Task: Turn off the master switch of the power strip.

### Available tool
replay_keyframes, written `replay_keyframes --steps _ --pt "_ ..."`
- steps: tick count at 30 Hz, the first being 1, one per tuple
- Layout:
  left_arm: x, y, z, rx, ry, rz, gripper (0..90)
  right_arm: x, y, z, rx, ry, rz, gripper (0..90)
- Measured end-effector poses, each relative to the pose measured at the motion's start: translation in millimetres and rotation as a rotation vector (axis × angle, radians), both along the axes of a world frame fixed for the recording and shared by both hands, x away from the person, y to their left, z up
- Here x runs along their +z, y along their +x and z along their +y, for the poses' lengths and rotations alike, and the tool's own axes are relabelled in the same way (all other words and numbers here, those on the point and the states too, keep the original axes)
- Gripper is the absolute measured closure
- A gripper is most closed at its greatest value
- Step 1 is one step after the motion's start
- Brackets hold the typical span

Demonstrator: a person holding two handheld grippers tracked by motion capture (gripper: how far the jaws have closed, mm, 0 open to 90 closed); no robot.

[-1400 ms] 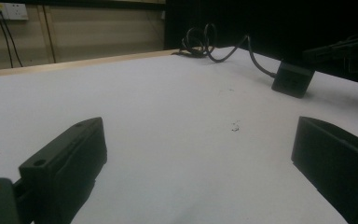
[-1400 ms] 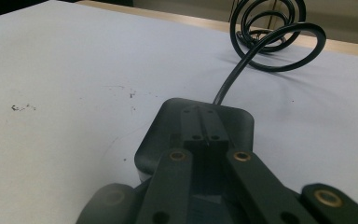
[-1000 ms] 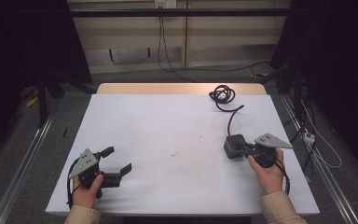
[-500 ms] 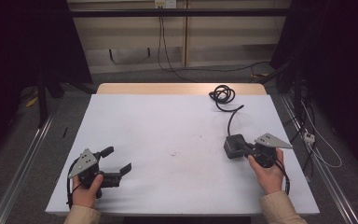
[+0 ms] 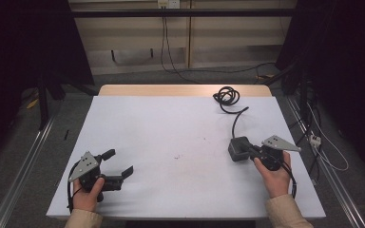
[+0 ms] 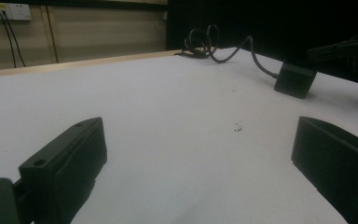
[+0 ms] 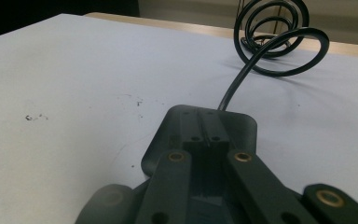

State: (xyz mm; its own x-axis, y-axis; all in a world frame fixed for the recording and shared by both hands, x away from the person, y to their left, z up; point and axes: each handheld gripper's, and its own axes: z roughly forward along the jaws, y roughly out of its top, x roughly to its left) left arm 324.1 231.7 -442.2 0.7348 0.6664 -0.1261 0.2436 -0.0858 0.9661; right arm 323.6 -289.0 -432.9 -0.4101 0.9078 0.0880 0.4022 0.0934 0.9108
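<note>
With my right gripper (image 5: 251, 153) clenched, jaws together over the dark grey, square plastic power brick (image 5: 238, 149) lying flat on the white table (image 5: 171, 128), I judge I'm nudging it, while my left gripper (image 5: 120, 166) idles wide apart; next, a steady push.

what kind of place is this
Probably a lab or recording room, not a home: a bare white table, a wall socket with hanging cables, metal floor rails and dark curtains alongside.

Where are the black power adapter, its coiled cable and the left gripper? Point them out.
black power adapter (image 5: 238, 149), high view, top face.
coiled cable (image 5: 226, 95), high view, on the coil.
left gripper (image 5: 118, 164), high view, between its open jaws.
</note>
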Motion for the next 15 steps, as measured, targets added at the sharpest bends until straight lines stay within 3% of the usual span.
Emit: replay_keyframes --steps 2,8,15 --pt "0.0 0.0 0.0 0.001 0.001 0.000 3.0 1.3 -0.4 0.4 -0.002 0.010 -0.002 82.0" --pt "0.3 -0.1 0.0 0.000 0.001 -0.002 3.0 3.3 -1.5 1.1 0.003 0.025 -0.005 75.2" --pt "0.5 -0.4 -0.1 -0.002 0.004 -0.003 3.0 5.4 -2.4 2.1 0.013 0.032 -0.016 59.8"
